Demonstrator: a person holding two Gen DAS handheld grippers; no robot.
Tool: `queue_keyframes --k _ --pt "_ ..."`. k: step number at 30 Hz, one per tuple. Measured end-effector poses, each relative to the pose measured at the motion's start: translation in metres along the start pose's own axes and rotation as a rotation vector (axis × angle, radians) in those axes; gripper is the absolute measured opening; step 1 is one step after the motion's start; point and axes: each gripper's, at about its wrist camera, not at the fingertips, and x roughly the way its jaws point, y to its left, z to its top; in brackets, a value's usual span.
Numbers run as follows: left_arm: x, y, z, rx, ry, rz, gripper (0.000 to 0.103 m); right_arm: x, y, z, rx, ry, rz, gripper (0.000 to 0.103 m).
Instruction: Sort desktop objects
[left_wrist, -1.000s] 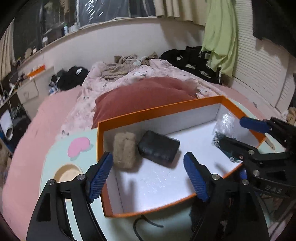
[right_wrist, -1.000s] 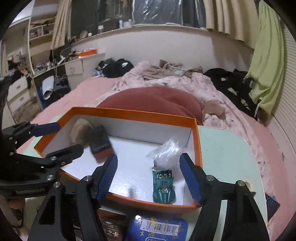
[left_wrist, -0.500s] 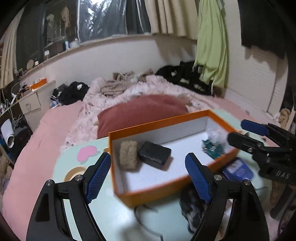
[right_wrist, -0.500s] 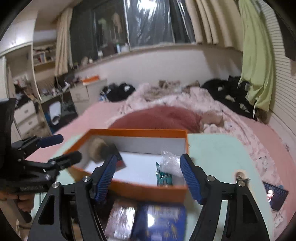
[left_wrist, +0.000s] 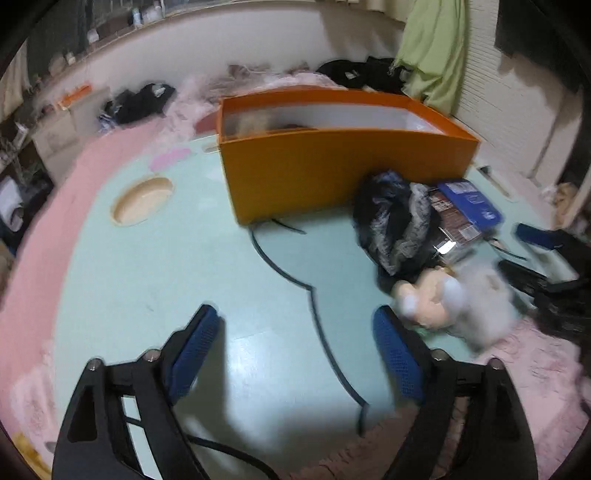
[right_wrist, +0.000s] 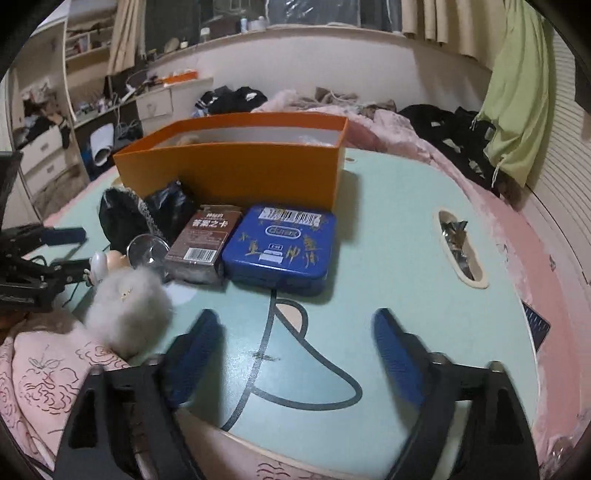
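My right gripper (right_wrist: 291, 354) stands wide open, empty, low over the table (right_wrist: 388, 221); my left gripper (left_wrist: 295, 354) likewise. Ahead, the blue tin (right_wrist: 282, 245) lies flat, touching the orange box (right_wrist: 236, 173). I judge it rigid, slick: grip opposite edges.

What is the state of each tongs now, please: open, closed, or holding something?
Left tongs: open, holding nothing, over bare table.
Right tongs: open, holding nothing, short of the blue tin.
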Motion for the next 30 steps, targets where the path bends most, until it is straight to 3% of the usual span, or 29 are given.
queue_keyframes --k 1,30 --pt "0.0033 0.0004 -0.0002 -0.008 0.011 -0.008 0.103 0.0020 -0.0007 0.0001 -0.003 0.003 0.007 0.102" --pt "0.0023 0.0010 -0.0033 -0.010 0.000 -0.009 0.103 0.0011 -0.0007 -0.0038 -0.006 -0.007 0.006 0.102"
